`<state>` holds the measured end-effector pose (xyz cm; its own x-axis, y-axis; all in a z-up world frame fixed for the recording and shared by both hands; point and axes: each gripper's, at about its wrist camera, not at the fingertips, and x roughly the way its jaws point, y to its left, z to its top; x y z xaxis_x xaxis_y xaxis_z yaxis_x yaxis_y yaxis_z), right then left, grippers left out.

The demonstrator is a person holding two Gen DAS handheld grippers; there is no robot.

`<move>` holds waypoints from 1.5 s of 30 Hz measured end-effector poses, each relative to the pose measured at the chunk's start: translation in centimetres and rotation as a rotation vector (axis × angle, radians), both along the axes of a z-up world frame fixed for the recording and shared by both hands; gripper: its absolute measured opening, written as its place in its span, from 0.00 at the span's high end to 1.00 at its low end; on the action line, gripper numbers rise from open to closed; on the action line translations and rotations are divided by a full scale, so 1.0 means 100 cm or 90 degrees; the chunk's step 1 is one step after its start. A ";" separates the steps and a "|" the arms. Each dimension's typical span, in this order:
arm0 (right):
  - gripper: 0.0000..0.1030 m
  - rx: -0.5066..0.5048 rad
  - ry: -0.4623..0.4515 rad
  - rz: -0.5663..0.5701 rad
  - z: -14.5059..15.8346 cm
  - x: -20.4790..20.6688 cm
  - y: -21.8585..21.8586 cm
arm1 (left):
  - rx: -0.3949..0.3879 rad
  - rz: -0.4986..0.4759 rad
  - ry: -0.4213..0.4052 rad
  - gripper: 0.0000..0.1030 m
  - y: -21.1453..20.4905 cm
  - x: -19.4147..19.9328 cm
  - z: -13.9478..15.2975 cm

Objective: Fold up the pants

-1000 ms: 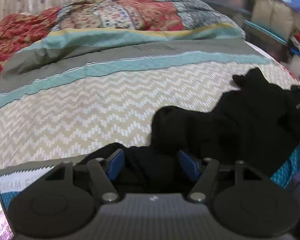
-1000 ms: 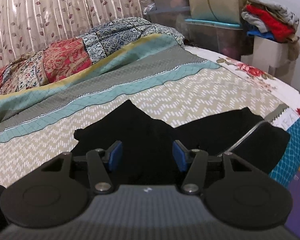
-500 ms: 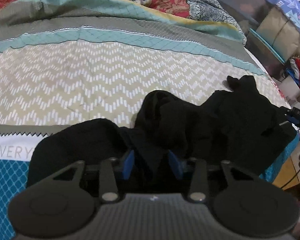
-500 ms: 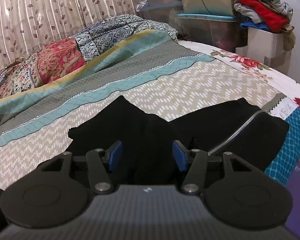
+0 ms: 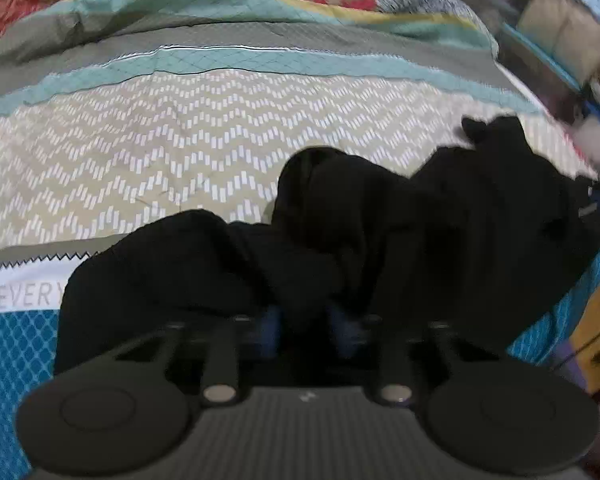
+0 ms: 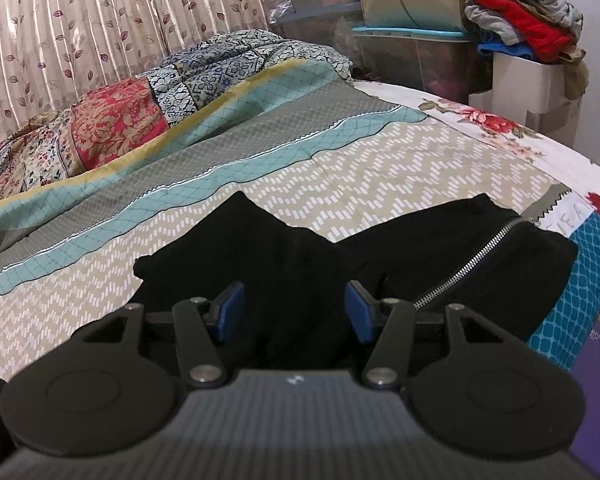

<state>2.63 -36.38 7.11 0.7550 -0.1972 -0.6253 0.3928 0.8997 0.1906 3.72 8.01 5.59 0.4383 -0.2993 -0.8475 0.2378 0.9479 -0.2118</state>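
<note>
The black pants (image 5: 440, 232) lie crumpled on the bed (image 5: 180, 152), near its front edge, bunched into several humps rather than spread flat. In the right wrist view a zipper (image 6: 468, 268) is seen running across the far part of the pants, close to the bed's corner.

The jaws of the left gripper (image 5: 304, 332) have just been closing and now stand narrow, with a ridge of the black cloth caught between the blue pads (image 5: 270, 330); it is judged that the cloth is being pinched there. The jaws of the right gripper (image 6: 294, 312) stand about half open above a peak of the pants, and nothing is seen to be pressed between them.

Several risks can be judged from this. Only a thin ridge may have been caught on the left, so the cloth could slip out once it is lifted or pulled. More than one layer may have been gathered, since black on black hides the folds, and the pants would then be dragged as a lump instead of opened out. If the left side is pulled while the right side is left free, the pants could be drawn off the bed's edge, which is close by. The zipper could also be snagged if the right jaws are closed near it.
</note>
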 end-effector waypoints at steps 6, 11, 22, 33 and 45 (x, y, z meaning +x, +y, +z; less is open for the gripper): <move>0.44 -0.022 -0.012 0.000 0.009 0.006 -0.006 | -0.074 0.079 -0.104 0.88 0.031 0.023 0.049; 0.44 -0.022 -0.052 -0.022 0.029 0.023 -0.026 | -0.134 0.251 -0.183 0.91 0.100 0.051 0.080; 0.44 -0.006 -0.012 0.029 0.020 0.102 -0.042 | -0.167 0.468 -0.095 0.92 0.184 0.046 0.005; 0.45 -0.142 0.241 0.393 -0.021 0.200 0.106 | -0.164 0.438 -0.126 0.92 0.179 0.035 0.018; 0.76 0.041 -0.092 -0.077 0.079 0.201 -0.057 | -0.156 0.407 -0.144 0.91 0.170 0.070 0.021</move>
